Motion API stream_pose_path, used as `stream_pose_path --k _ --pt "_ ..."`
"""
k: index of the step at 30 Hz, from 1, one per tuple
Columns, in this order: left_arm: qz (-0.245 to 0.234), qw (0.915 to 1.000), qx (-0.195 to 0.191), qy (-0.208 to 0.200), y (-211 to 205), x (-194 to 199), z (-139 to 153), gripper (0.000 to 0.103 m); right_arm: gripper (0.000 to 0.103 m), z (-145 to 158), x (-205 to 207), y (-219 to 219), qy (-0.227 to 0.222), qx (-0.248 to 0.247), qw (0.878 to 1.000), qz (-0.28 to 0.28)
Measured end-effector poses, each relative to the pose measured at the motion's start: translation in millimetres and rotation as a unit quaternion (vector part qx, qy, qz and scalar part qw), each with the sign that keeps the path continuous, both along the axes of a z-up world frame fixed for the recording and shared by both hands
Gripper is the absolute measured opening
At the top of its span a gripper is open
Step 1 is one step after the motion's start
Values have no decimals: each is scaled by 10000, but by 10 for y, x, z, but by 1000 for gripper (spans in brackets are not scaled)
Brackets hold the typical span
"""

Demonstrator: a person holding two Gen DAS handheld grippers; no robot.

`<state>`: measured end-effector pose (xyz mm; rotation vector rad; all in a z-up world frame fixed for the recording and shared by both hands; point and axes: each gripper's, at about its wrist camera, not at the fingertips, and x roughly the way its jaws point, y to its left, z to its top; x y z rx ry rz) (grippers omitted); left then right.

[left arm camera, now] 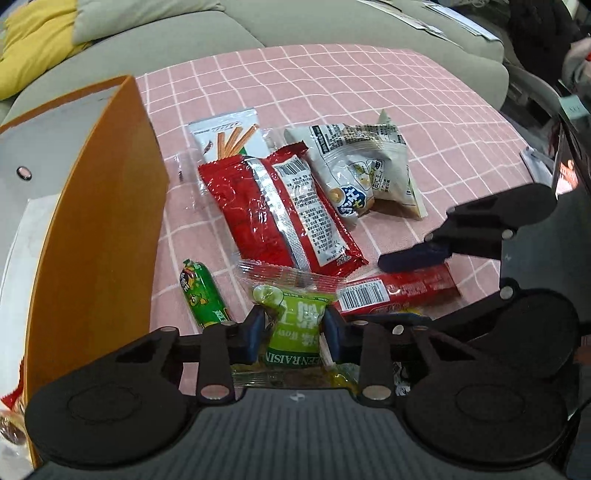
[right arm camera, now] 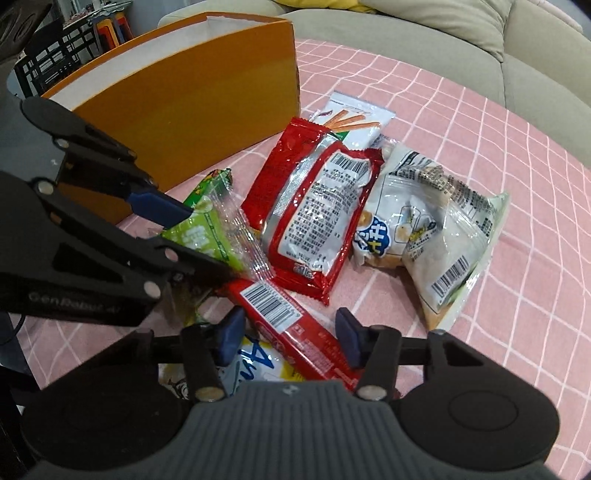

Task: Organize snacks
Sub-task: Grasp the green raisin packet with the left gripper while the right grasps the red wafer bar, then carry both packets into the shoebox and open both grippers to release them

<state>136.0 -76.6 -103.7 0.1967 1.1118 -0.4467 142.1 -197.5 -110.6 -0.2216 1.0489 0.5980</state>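
A soft pink cloth [left arm camera: 369, 85] with thin white squares covered the table; a heap of snack packs lay on it, beside a tall orange box [left arm camera: 99, 221] with smooth flat walls, white inside.

The left gripper [left arm camera: 294, 328] pointed down at a green raisin pack [left arm camera: 293, 328]; its two blue pads pressed on both sides of the crinkly pack, so it was clamped on it. The pack had a clear, wrinkled edge at the top. Just to its left lay a small green sausage [left arm camera: 201, 295], round and shiny like a tube.

The right gripper [right arm camera: 290, 338] hung over a long red bar [right arm camera: 291, 328] with a white barcode label; the bar lay slanting between the blue pads, but the pads stood a little apart from it and did not squeeze it. Under the bar peeked a white and yellow pack [right arm camera: 258, 363].

In the middle lay a big red bag [left arm camera: 284, 210], glossy and creased, back side up, with a silver seam and a white patch of tiny print. Behind it, partly under it, was a flat white pack of sticks [left arm camera: 229, 134]. To the right sat a puffy white bag [left arm camera: 373, 173], crumpled and see-through in spots.

Past the table stood a grey sofa [left arm camera: 332, 22], plump and rounded; a yellow cushion [left arm camera: 33, 48] rested on it.
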Motion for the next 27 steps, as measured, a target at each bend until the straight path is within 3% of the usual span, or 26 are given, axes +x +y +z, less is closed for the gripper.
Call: stream_pose_path --k 7,18,27 --pt "159 9999 -21 -10 32 -31 54 36 22 54 -59 -16 47 76 9999 -97" --pt "466 9985 -188 -208 102 -144 245 34 21 299 -100 -43 -267 -71 9993 -247" --pt "812 9958 -374 -207 203 -325 472 34 20 589 -263 6 -356 147 9967 -714"
